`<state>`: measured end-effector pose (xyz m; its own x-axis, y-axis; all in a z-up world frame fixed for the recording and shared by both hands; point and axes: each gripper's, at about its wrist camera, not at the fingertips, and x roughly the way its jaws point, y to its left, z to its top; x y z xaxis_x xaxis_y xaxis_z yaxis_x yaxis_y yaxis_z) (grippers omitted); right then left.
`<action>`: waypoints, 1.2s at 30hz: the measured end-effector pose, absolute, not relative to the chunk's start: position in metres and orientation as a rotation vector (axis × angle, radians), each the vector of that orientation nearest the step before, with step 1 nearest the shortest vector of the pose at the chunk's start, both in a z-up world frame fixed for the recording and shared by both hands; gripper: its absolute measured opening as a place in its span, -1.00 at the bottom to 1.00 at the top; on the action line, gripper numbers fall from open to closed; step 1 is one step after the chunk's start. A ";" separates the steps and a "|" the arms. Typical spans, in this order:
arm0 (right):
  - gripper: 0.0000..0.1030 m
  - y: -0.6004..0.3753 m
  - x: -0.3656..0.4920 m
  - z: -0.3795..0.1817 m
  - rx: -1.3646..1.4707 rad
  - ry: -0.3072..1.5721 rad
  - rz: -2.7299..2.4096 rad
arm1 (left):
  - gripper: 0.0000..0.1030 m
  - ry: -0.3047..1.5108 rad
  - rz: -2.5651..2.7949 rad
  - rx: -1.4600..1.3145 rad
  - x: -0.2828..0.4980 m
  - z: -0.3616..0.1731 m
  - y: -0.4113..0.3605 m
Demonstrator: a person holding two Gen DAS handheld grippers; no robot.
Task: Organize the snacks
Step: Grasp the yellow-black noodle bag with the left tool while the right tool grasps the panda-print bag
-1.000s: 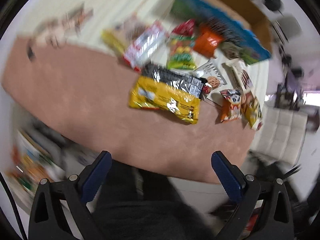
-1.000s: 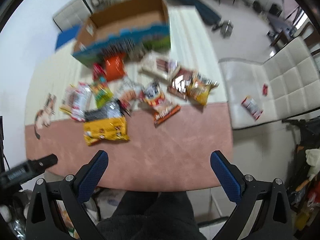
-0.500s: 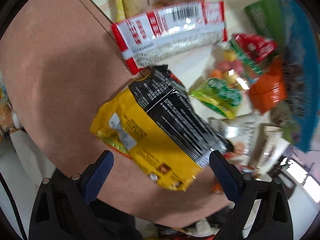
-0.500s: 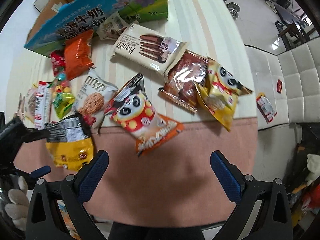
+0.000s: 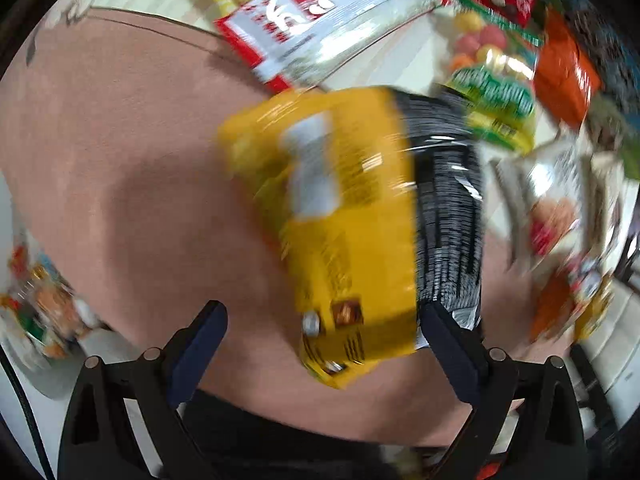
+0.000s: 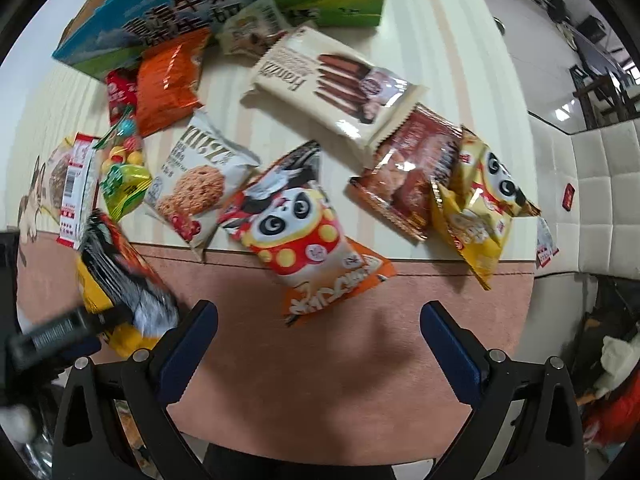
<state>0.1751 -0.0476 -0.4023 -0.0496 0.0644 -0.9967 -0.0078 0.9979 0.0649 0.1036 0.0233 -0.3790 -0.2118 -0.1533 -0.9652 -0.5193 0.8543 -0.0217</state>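
Several snack packs lie on a table with a pink and cream cloth. My left gripper (image 5: 322, 330) is open, low over a yellow-and-black bag (image 5: 348, 216) whose near end lies between the fingers; the view is blurred. That bag also shows at the left of the right wrist view (image 6: 116, 284), with the left gripper (image 6: 60, 332) beside it. My right gripper (image 6: 318, 332) is open and empty, just short of an orange panda bag (image 6: 308, 236). A cookie pack (image 6: 196, 188), a Franzzi wafer pack (image 6: 328, 80) and a yellow panda bag (image 6: 480, 200) lie beyond.
An open blue milk carton box (image 6: 224, 12) stands at the back of the table. A red-and-white pack (image 5: 332, 16), a green candy bag (image 5: 496, 92) and an orange pouch (image 6: 170, 76) lie near it. A white padded chair (image 6: 600, 200) is at the right.
My left gripper has moved in close over the yellow-and-black bag, which now reaches between its fingers. My right gripper has come lower and closer to the orange panda bag.
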 end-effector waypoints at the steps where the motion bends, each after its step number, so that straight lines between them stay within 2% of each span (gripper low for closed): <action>1: 1.00 -0.045 0.175 -0.402 0.041 1.622 0.066 | 0.94 1.782 0.366 -0.484 0.096 -0.378 0.025; 5: 1.00 -0.038 0.174 -0.395 0.034 1.619 0.106 | 0.90 1.730 0.367 -0.366 0.078 -0.359 0.028; 11: 1.00 -0.047 0.174 -0.382 0.036 1.610 0.125 | 0.90 1.590 0.237 -0.157 0.110 -0.346 -0.012; 18: 1.00 -0.088 0.184 -0.384 0.036 1.620 0.096 | 0.90 1.702 0.148 0.038 0.121 -0.392 -0.059; 27: 1.00 -0.070 0.207 -0.416 -0.040 1.629 0.162 | 0.91 1.739 0.170 -0.087 0.113 -0.429 -0.024; 30: 0.99 -0.062 0.218 -0.430 -0.088 1.623 0.187 | 0.91 1.746 0.184 -0.101 0.122 -0.427 -0.010; 32: 0.86 -0.060 0.220 -0.439 -0.098 1.647 0.192 | 0.92 1.742 0.191 -0.095 0.119 -0.437 -0.003; 34: 0.34 -0.062 0.220 -0.447 -0.049 1.697 0.180 | 0.92 1.741 0.196 -0.096 0.121 -0.431 -0.014; 36: 0.18 -0.071 0.215 -0.455 0.065 1.776 0.141 | 0.93 1.740 0.195 -0.107 0.115 -0.431 -0.016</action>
<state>0.2150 -0.0710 -0.4546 -0.2091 0.1212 -0.9704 -0.0333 0.9908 0.1310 0.1147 -0.0162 -0.4314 -0.1784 0.0374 -0.9833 -0.1809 0.9810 0.0702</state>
